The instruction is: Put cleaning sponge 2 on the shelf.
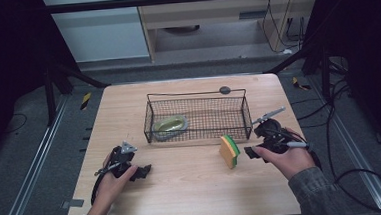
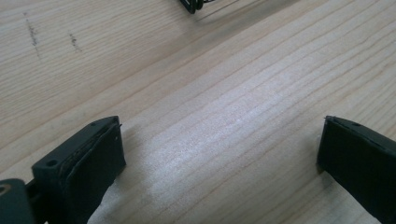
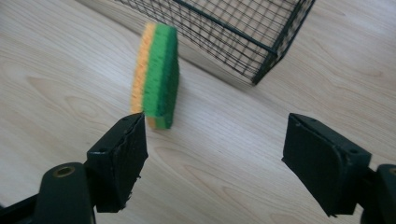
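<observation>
Near side: L claw [image 1: 143,171] sits low on the wood surface [image 1: 193,187], jaws wide apart w/ nothing but bare wood between them. In the left gripper view a bit of black wire pokes in at the top edge.

R claw [image 1: 249,152] is up off the surface, jaws apart, not holding anything. Just in front of it stands the sponge [image 1: 229,151], up on its edge, yellow side + green side. In the right gripper view the sponge [image 3: 158,74] is past the jaw tips, not between them, not touching them. It looks a bit blurry there.

Farther back: black wire basket [image 1: 244,115], mid surface. The sponge is just outside its near right corner. Inside the basket, at the left end, lies a gray roll of tape [image 1: 169,127] w/ something shiny yellow-green on it; can't tell what. Rest of the basket has only wood showing thru the mesh.
</observation>
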Available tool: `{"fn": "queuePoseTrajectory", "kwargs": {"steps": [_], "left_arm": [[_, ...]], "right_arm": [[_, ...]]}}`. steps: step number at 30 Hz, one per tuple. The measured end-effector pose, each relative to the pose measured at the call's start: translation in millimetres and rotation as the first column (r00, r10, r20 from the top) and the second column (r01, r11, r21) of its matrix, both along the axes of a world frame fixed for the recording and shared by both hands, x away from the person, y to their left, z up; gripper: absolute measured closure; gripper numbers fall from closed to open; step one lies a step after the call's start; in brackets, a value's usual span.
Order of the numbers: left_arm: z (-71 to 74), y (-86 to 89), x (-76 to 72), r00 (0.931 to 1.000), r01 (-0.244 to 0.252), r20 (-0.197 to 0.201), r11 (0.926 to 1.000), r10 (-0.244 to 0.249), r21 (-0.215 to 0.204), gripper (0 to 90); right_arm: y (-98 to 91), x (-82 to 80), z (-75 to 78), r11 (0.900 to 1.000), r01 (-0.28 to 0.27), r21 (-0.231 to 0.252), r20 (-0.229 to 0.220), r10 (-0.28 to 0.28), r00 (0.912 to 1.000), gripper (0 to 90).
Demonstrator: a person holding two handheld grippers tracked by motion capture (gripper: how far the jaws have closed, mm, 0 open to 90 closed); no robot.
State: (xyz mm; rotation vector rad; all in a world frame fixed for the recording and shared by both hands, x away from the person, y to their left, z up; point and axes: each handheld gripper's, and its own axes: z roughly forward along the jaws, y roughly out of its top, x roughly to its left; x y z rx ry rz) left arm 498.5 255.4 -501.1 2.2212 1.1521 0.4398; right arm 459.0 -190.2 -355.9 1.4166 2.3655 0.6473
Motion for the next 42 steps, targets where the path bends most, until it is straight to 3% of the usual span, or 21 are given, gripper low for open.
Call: {"fn": "queuePoseTrajectory", "kwargs": {"steps": [4, 10, 23, 42], "left_arm": [[-4.1, 1.6, -0.1, 0.9991, -0.001, 0.042, 0.9994, 0.003, -0.034, 0.0], [-7.8, 5.2, 1.4, 0.9963, 0.026, 0.083, 0.9979, -0.021, -0.059, 0.0], [-7.7, 5.4, 3.2, 0.9963, 0.031, 0.082, 0.9977, -0.026, -0.059, 0.0], [-7.6, 5.5, 4.6, 0.9963, 0.036, 0.08, 0.9978, -0.031, -0.056, 0.0]], "right_arm": [[6.1, 2.5, 13.5, 0.9999, -0.009, 0.006, -0.006, 0.009, 0.9999, 23.3], [20.7, 12.0, 17.5, 0.9994, -0.03, 0.019, -0.023, 0.031, 0.9993, 24.5], [52.5, 29.8, 8.8, 0.9972, -0.073, 0.015, -0.064, 0.074, 0.9952, 25.5], [64.9, 53.8, -46.0, 0.9995, -0.026, -0.017, -0.159, 0.023, 0.987, 37.9]]}}
